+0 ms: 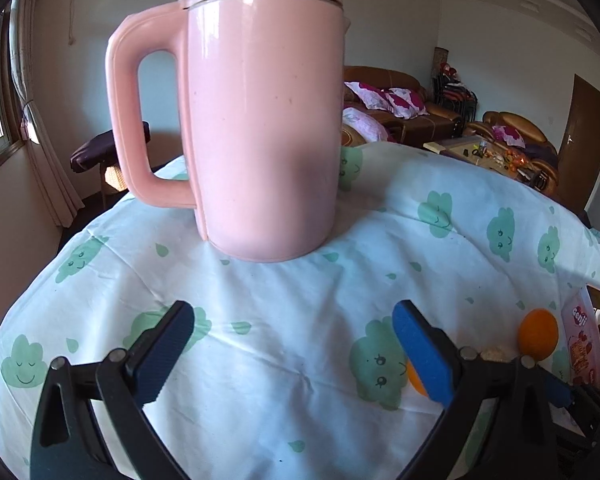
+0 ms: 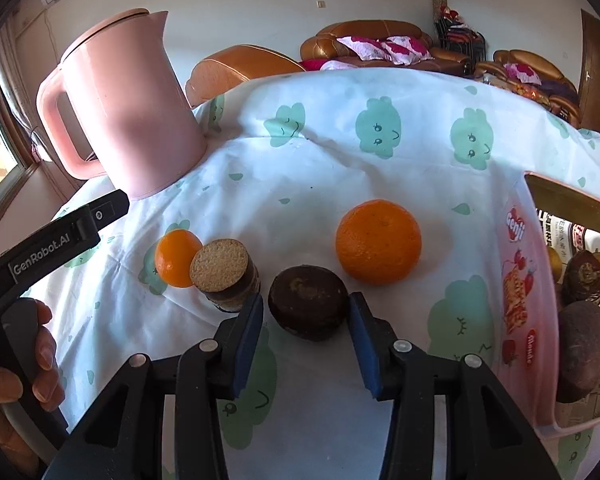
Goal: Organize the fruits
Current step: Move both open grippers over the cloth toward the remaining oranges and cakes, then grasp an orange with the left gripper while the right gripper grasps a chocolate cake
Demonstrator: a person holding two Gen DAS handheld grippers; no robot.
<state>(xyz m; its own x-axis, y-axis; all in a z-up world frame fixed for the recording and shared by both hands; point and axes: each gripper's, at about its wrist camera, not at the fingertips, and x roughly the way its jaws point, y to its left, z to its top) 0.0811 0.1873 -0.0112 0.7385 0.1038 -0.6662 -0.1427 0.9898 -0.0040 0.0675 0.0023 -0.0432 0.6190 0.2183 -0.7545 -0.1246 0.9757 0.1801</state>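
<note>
In the right wrist view, my right gripper (image 2: 306, 312) is open with its blue pads on either side of a dark brown round fruit (image 2: 308, 302) on the cloth. A large orange (image 2: 378, 240) lies just beyond it. A small orange (image 2: 176, 258) and a brown cylinder with a tan flat top (image 2: 226, 274) sit to the left. A pink box (image 2: 520, 300) at the right holds several dark fruits (image 2: 582, 350). In the left wrist view, my left gripper (image 1: 292, 324) is open and empty above the cloth, in front of the kettle. An orange (image 1: 538, 334) shows at its right.
A tall pink kettle (image 1: 260, 120) stands on the white cloth with green cloud faces (image 1: 280, 320); it also shows in the right wrist view (image 2: 128, 104). The left gripper's black handle and hand (image 2: 40, 248) reach in at the left. Sofas (image 2: 380, 44) stand behind the table.
</note>
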